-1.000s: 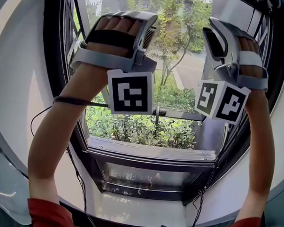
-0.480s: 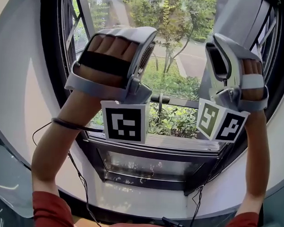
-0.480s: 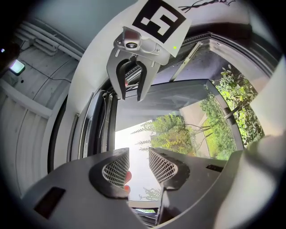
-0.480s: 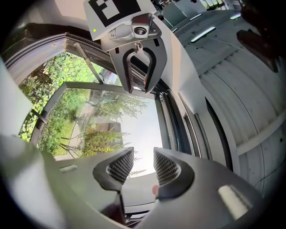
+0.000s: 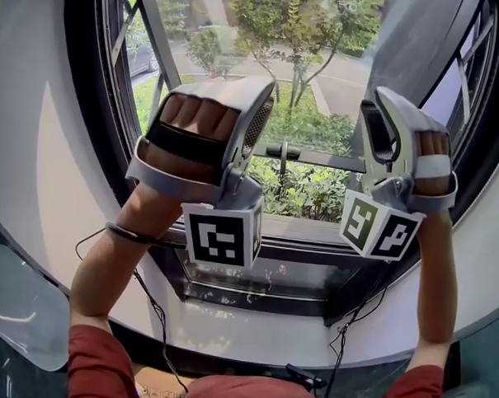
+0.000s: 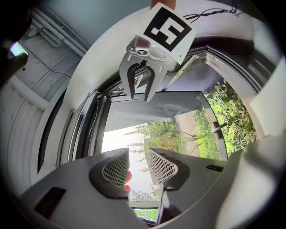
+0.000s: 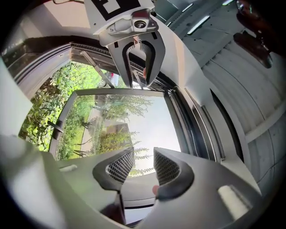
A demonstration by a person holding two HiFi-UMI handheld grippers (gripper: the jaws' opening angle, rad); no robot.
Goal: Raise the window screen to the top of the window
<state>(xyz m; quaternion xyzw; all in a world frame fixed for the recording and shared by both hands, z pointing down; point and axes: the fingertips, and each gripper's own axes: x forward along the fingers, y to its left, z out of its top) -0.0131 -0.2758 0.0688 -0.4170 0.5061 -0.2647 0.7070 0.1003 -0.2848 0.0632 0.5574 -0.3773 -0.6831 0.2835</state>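
Observation:
The window fills the head view, its dark frame around a pane with trees and road behind it. I cannot pick out the screen's mesh in any view. Both grippers are held up before the pane, side by side, touching nothing. In its own view my left gripper stands open, with only sky and trees between its meshed pads. The jaws of my right gripper are opening, with nothing between them. The marker cubes hang below the hands in the head view, where the jaws are hidden.
A dark crossbar with a short upright handle spans the opening at mid-height. A grey panel stands at the window's upper right. The sill lies below, above a lower glass pane. Black cables hang down the white wall.
Both hands have sunk in front of the window, keeping side by side. More of the upper pane shows above them now.

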